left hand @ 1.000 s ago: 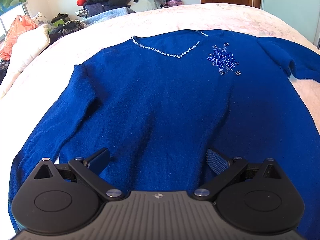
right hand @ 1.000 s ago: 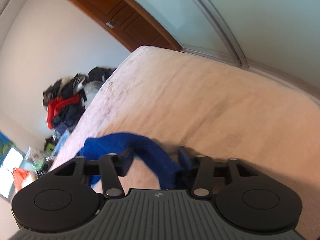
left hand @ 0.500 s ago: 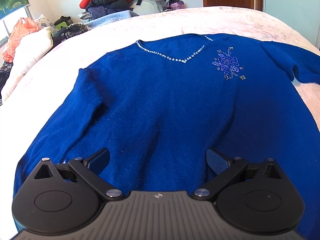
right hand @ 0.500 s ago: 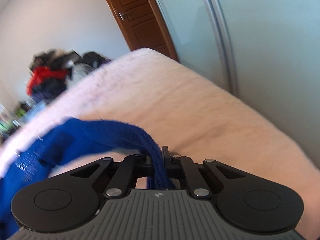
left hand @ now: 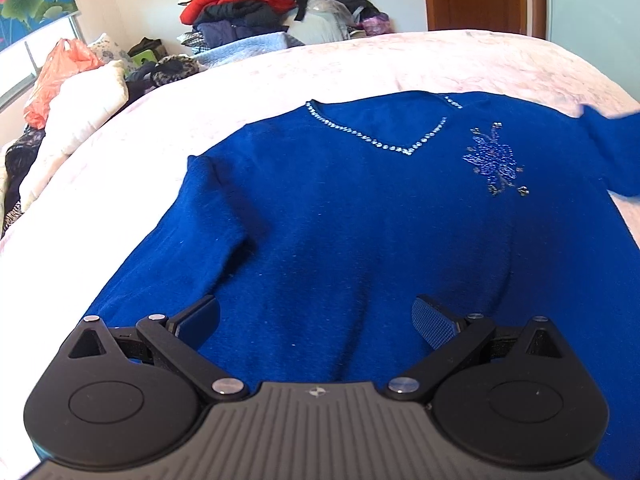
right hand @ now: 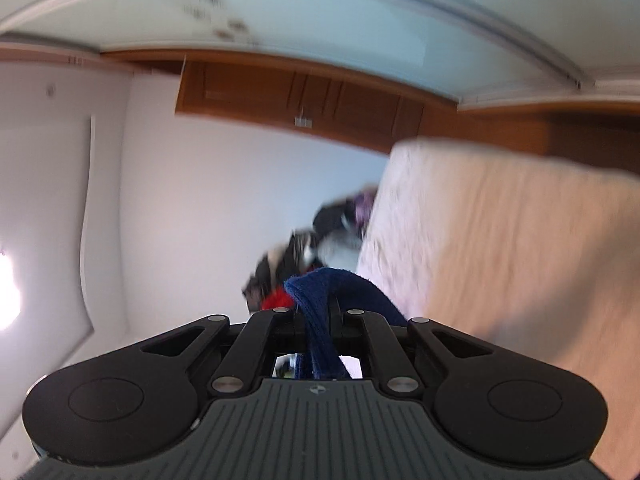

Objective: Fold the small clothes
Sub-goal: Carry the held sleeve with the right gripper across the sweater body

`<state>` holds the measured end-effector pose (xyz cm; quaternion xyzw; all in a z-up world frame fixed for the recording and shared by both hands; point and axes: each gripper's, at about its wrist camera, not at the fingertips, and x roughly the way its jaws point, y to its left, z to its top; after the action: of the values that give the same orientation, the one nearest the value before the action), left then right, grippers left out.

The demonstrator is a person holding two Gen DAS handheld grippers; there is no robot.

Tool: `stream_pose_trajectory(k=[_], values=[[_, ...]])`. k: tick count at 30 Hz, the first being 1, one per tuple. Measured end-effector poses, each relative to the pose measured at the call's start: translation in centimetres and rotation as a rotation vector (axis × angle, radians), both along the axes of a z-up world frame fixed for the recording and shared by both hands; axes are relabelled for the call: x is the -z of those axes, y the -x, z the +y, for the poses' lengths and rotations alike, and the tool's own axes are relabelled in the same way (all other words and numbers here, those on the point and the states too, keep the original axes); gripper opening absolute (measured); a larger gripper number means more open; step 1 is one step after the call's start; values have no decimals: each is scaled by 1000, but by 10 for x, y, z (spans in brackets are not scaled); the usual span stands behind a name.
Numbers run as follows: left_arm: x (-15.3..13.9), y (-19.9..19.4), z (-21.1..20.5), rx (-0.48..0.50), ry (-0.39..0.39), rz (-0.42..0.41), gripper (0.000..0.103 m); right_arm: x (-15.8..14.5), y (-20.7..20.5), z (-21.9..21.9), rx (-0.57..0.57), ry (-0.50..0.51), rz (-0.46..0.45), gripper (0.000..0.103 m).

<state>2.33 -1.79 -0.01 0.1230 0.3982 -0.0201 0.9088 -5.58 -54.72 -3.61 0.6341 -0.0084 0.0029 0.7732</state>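
- My left tongs (left hand: 316,316) are spread wide, nothing between the fingers, hovering over the lower middle of the sweater (left hand: 360,232).
- Sweater is blue, lying face up and mostly flat on the bed (left hand: 280,76), neck pointing away from me.
- V-neck trim (left hand: 380,140) of small shiny stones is visible, with a beaded flower (left hand: 494,162) on the chest just right of it.
- One sleeve (left hand: 160,256) lies along the body on the left side of the left wrist view, reaching down toward the left finger (left hand: 200,318).
- The other sleeve (left hand: 616,148) is raised off the bed at the right edge of that view, blurred.
- My right tongs (right hand: 316,320) are clenched on that sleeve; a fold of blue knit (right hand: 320,320) sticks up between the closed fingers and trails down through the gap behind them.
- Right wrist view is rolled over and motion-blurred: bed edge (right hand: 500,240) on the right, wall and wooden door (right hand: 300,96) across the top.
- Clothes pile (left hand: 256,4) sits past the far end of the bed; in the right wrist view it shows (right hand: 296,256) just behind the gripped fabric.
- White bedding and an orange bag (left hand: 60,68) lie off the bed's left side.
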Motion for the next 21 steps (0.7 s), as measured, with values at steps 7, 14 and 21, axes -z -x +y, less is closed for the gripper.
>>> stream_pose_trajectory(k=[7,14,21], values=[[1,-4,6,-1,15,-17,103,3,-3,6,54,-9,16,10],[1,-11,8,-24,9,-35,103,15,-42,74,-146,5,38,10],[5,-15,8,-33,-19,-50,103,26,-92,124,-290,-3,86,12]])
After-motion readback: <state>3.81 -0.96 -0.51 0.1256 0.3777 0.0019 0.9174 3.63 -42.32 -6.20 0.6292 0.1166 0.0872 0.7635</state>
